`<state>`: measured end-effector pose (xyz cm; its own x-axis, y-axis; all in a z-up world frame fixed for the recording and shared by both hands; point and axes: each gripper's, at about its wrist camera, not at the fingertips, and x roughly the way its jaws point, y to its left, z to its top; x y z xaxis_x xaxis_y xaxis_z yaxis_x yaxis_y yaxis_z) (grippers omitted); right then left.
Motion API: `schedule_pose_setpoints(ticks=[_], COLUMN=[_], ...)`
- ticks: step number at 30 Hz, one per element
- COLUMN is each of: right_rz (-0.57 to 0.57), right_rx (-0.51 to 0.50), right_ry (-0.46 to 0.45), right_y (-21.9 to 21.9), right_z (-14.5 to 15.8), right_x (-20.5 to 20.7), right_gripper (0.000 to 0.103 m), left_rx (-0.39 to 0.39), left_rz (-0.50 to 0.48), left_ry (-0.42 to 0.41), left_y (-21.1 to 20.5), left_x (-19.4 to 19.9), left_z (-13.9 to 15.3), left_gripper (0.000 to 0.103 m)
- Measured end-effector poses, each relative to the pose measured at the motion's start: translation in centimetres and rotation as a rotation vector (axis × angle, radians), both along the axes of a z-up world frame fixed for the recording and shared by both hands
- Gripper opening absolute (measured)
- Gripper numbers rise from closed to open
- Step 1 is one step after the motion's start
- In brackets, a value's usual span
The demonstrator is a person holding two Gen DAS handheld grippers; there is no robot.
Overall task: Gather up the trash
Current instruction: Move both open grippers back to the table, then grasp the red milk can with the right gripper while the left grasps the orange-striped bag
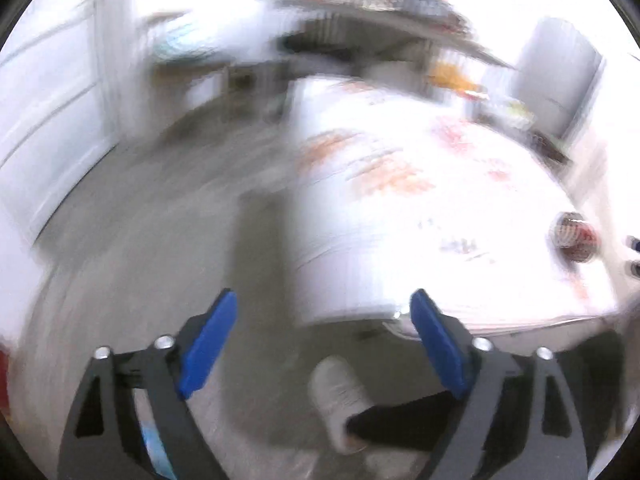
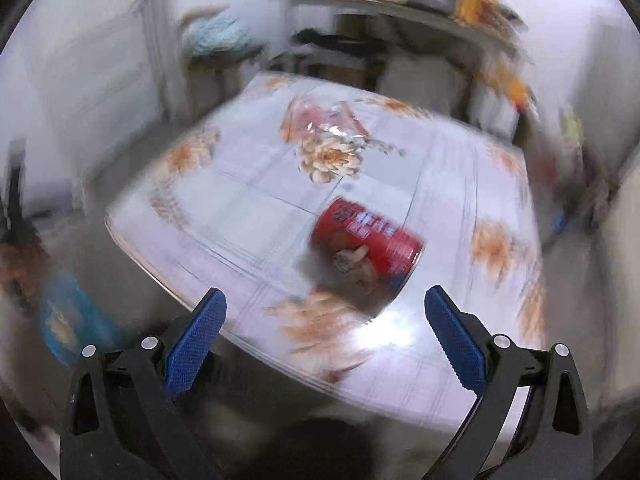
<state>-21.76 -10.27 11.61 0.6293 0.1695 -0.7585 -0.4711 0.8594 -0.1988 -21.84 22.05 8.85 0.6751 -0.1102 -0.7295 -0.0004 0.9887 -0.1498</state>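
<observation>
Both views are blurred by motion. A red can (image 2: 366, 242) lies on its side on the flowered tablecloth of the table (image 2: 224, 208), a little beyond my right gripper (image 2: 324, 312), which hangs open and empty above the table's near edge. A crumpled red and clear wrapper (image 2: 326, 122) rests farther back, near the table's middle. In the left wrist view the can (image 1: 574, 236) shows end-on at the table's right side. My left gripper (image 1: 324, 312) is open with nothing between its blue pads, over the floor beside the table's left corner (image 1: 340, 304).
A person's white shoe (image 1: 340, 392) and dark trouser leg stand on the grey floor below my left gripper. A blue bag (image 2: 70, 320) lies on the floor left of the table. Cluttered shelves (image 2: 400, 12) and a stool with a bundle (image 2: 218, 38) stand behind.
</observation>
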Motion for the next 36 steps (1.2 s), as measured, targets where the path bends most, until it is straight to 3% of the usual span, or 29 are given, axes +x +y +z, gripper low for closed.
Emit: schedule_pose_setpoints(ticks=[1,3,6,7,9,11,12,13,15,18,19,22,25,26,27,28,31,36], right_rz=[0.059,0.155,0.227,0.251,0.275,0.307,0.294,0.291,0.300,0.293,0.287,0.262,0.201,0.178,0.167,0.150,0.102,0.128], right_rx=[-0.142,-0.333,-0.474,-0.505,-0.521,-0.406,-0.356,-0.322,-0.265,-0.244,-0.232,-0.144,-0.110,-0.095,-0.081,-0.048,0.059,0.147], right_ry=[-0.058,-0.123,-0.145,-0.134,-0.083,-0.001,0.067,0.101,0.149,0.148,0.146,0.163,0.160,0.167,0.179,0.202,0.269,0.240], right_y=[1.0,1.6,2.3,2.2,1.2,0.0,-0.5,-0.8,-1.3,-1.6,-1.7,-2.3,-2.2,-2.2,-2.1,-2.4,-3.2,-2.1], right_z=[-1.2,-3.4,-5.8,-6.8,-8.2,-7.4,-7.3,-7.1,-6.7,-6.6,-6.6,-6.2,-6.1,-6.1,-6.1,-6.0,-5.8,-3.4], right_x=[0.6,1.8,4.0,5.4,7.6,9.7,11.0,11.7,12.2,12.0,11.8,10.5,9.5,9.6,9.8,9.7,9.0,6.4], right_gripper=[0.095,0.095,0.095,0.095,0.095,0.095,0.091,0.076,0.064,0.064,0.064,0.063,0.063,0.063,0.063,0.063,0.063,0.063], left_rx=[0.001,-0.020,-0.160,-0.169,-0.120,-0.065,-0.036,-0.035,-0.084,-0.160,-0.165,-0.068,0.103,0.149,0.144,0.112,-0.015,-0.200], left_rz=[-0.053,-0.161,-0.248,-0.252,-0.249,-0.258,-0.236,-0.219,-0.178,-0.126,-0.113,-0.103,-0.077,-0.076,-0.066,-0.044,0.033,0.049], left_ry=[-0.012,-0.004,0.057,0.069,0.091,0.115,0.131,0.138,0.178,0.243,0.246,0.206,0.167,0.156,0.150,0.154,0.181,0.168], left_y=[-1.5,-5.1,-7.9,-8.9,-11.0,-12.7,-13.4,-13.6,-13.6,-13.5,-13.6,-15.3,-16.7,-17.0,-17.0,-16.5,-13.9,-7.8], left_x=[1.4,6.2,14.0,16.1,22.1,27.2,30.0,31.5,34.5,37.1,37.4,37.2,36.2,35.9,35.6,35.4,33.9,26.6], left_z=[0.9,2.7,3.3,3.1,2.4,1.3,0.4,0.0,-1.8,-3.9,-4.3,-3.9,-4.1,-4.1,-4.1,-4.0,-3.9,-1.2], left_gripper=[0.095,0.098,0.098,0.098,0.098,0.098,0.098,0.098,0.098,0.097,0.096,0.078,0.053,0.040,0.018,0.010,0.008,0.008])
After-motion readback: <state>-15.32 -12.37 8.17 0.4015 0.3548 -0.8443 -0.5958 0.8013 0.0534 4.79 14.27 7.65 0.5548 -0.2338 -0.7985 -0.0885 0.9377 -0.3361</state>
